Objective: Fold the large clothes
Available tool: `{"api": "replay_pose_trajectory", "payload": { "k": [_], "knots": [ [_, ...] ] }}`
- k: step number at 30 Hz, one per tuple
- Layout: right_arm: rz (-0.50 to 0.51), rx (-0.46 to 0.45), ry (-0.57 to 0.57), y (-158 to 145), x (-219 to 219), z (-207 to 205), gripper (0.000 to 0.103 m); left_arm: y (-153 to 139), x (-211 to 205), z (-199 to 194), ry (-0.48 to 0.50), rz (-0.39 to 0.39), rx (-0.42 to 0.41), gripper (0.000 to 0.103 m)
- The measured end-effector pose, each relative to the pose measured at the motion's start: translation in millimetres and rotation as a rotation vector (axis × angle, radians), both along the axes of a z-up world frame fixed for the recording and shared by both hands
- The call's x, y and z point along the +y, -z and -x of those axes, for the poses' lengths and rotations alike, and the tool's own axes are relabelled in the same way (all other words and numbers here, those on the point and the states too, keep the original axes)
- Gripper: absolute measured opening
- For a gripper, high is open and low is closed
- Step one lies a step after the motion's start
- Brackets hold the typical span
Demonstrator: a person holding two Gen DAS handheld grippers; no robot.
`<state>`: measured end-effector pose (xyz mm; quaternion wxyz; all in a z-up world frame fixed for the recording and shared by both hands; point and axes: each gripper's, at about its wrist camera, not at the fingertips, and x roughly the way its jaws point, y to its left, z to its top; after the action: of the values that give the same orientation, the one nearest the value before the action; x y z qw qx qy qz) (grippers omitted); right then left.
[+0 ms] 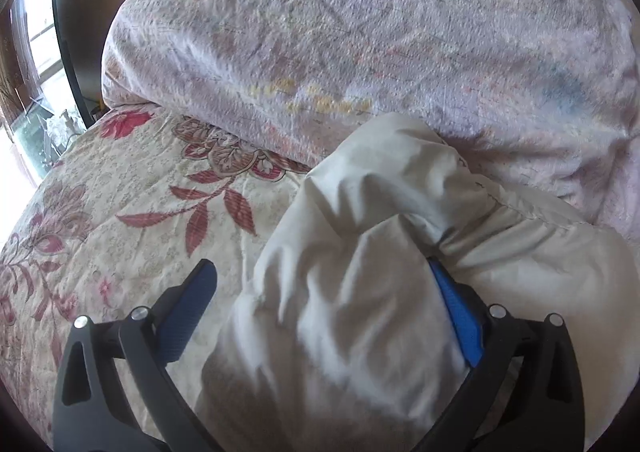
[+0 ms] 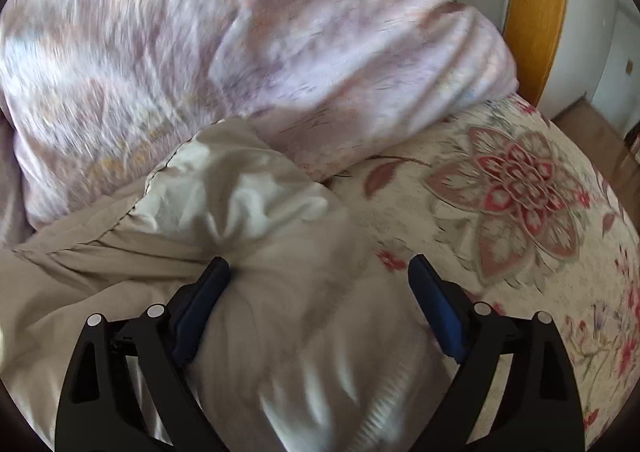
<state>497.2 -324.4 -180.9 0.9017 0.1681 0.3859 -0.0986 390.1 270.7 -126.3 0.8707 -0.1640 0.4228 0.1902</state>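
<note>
My left tongs point(image 1: 320, 284) stand wide apart, a bunched fold of the cream garment point(image 1: 360, 252) lying between the blue pads, which do not clamp it; my right tongs point(image 2: 320, 276) also gape wide, the left pad touching the garment point(image 2: 248, 212), the right pad clear of it over the bed; the garment lies crumpled on the floral bedspread point(image 1: 132, 192), its far end against a pale pink quilt point(image 1: 360, 44) heaped behind; a wooden bed frame point(image 2: 536, 12) curves at right.
</note>
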Motion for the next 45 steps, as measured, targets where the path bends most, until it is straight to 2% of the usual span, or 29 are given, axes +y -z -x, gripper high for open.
{"api": "replay_pose_trajectory", "payload": {
  "k": [5, 8, 12, 17, 23, 26, 28, 30, 33, 35, 37, 40, 45],
  "knots": [
    [-0.244, -0.051, 0.020, -4.7, -45.8, 72.0, 0.092, -29.3, 14.3, 66.4, 0.046, 0.089, -0.046, 0.100],
    [-0.298, -0.058, 0.023, -6.7, -60.6, 110.3, 0.092, -38.7, 19.0, 103.4, 0.055, 0.114, -0.058, 0.100],
    [-0.380, -0.045, 0.011, -2.4, -57.6, 151.8, 0.092, -35.4, 10.9, 139.1, 0.063, 0.189, -0.045, 0.100],
    [-0.521, 0.006, -0.019, 10.5, -37.4, 176.6, 0.087, -17.7, -4.9, 156.1, 0.078, 0.252, -0.003, 0.098],
    [-0.637, 0.043, -0.044, 27.5, -19.6, 180.3, 0.081, 3.7, -22.7, 150.4, 0.073, 0.322, 0.028, 0.081],
    [-0.645, 0.023, -0.048, 30.3, -14.3, 178.9, 0.077, 13.8, -26.4, 145.9, 0.053, 0.364, 0.028, 0.074],
    [-0.659, 0.015, -0.056, 31.6, -10.7, 176.0, 0.075, 14.0, -29.1, 143.8, 0.034, 0.360, 0.003, 0.072],
    [-0.661, -0.002, -0.057, 31.5, -8.3, 173.3, 0.070, 17.2, -28.0, 142.1, 0.021, 0.404, -0.020, 0.067],
    [-0.668, -0.029, -0.052, 33.3, -7.3, 171.2, 0.063, 19.0, -24.6, 141.9, -0.022, 0.435, -0.066, 0.065],
    [-0.671, -0.044, -0.048, 34.8, -7.2, 170.7, 0.053, 21.7, -20.9, 142.3, -0.049, 0.476, -0.095, 0.058],
    [-0.681, -0.063, -0.051, 35.8, -8.5, 172.7, 0.045, 22.9, -17.6, 142.9, -0.070, 0.514, -0.120, 0.046],
    [-0.673, -0.089, -0.067, 30.0, -8.6, 174.7, 0.036, 16.1, -18.1, 143.3, -0.072, 0.511, -0.139, 0.032],
    [-0.676, -0.118, -0.084, 19.7, -9.4, 181.1, 0.028, 5.0, -18.5, 145.1, -0.052, 0.509, -0.160, 0.024]
  ]
}}
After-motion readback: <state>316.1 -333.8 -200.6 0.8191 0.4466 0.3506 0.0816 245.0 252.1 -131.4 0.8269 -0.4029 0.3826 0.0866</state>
